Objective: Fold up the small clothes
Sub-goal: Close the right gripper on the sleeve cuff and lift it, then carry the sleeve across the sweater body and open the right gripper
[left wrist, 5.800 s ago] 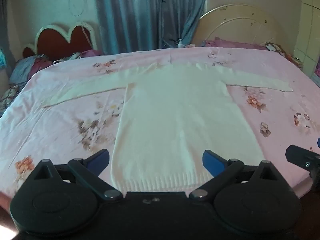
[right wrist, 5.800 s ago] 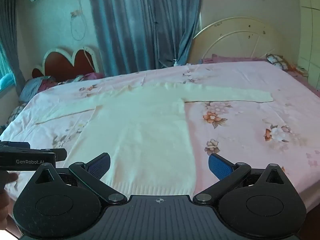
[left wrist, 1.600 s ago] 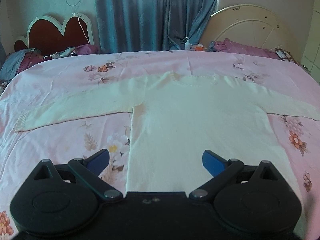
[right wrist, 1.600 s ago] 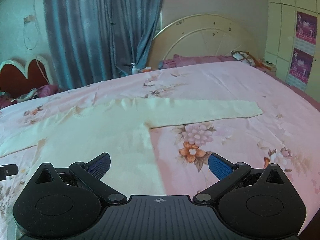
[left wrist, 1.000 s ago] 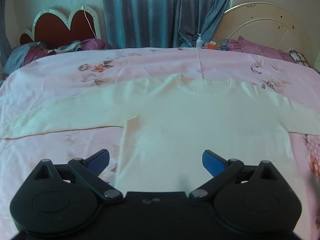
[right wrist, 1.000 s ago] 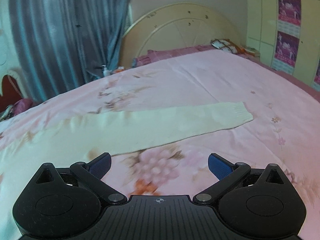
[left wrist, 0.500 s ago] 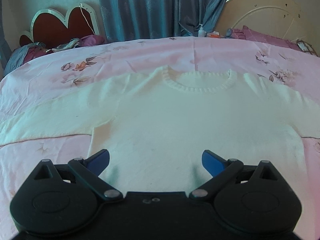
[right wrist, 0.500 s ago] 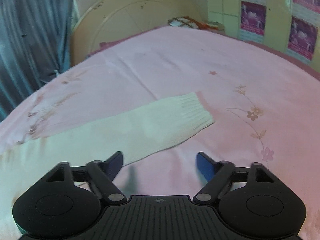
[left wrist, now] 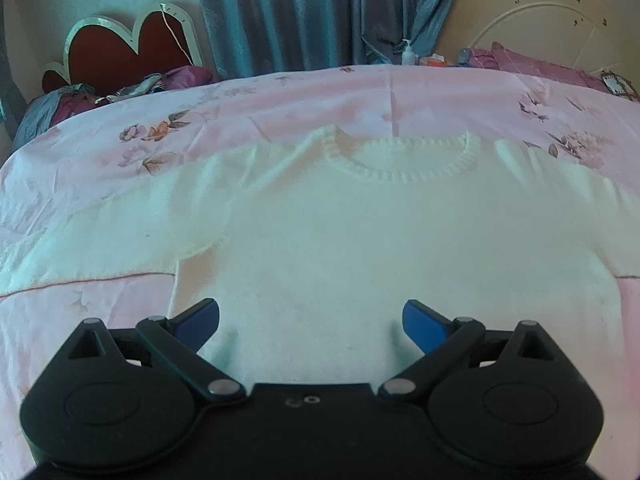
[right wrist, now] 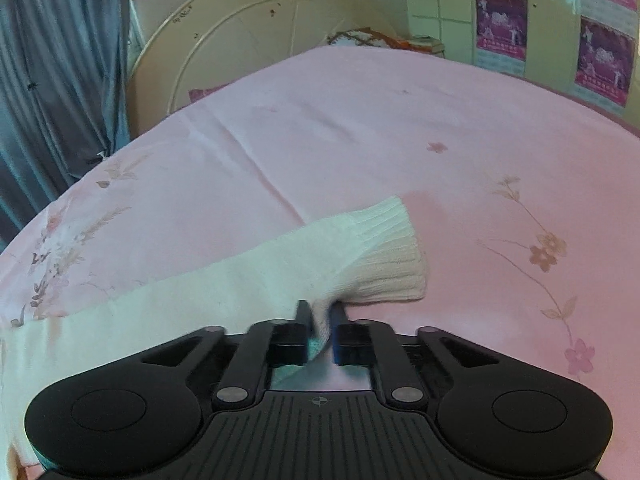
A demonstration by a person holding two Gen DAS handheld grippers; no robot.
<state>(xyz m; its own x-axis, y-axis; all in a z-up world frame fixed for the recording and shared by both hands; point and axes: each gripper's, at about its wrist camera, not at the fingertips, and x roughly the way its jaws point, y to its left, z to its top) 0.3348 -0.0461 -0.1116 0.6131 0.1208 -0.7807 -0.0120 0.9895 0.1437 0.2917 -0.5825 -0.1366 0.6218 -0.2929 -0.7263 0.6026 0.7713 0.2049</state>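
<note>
right hand-held gripper (right wrist: 320,320) was pinched on sleeve (right wrist: 352,248) near cuff, likely for folding inward | left hand-held gripper (left wrist: 311,318) was spread over sweater (left wrist: 380,232) | bed (right wrist: 360,120)

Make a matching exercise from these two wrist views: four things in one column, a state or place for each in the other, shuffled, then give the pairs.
Things
1. left gripper
2. right gripper
3. sweater collar
4. sleeve cuff

States or places
A. shut on knit fabric
B. ribbed end lifted off the pink bedsheet
C. open, above the sweater's body
D. lying flat, towards the blue curtain

Pairs: 1-C, 2-A, 3-D, 4-B
</note>
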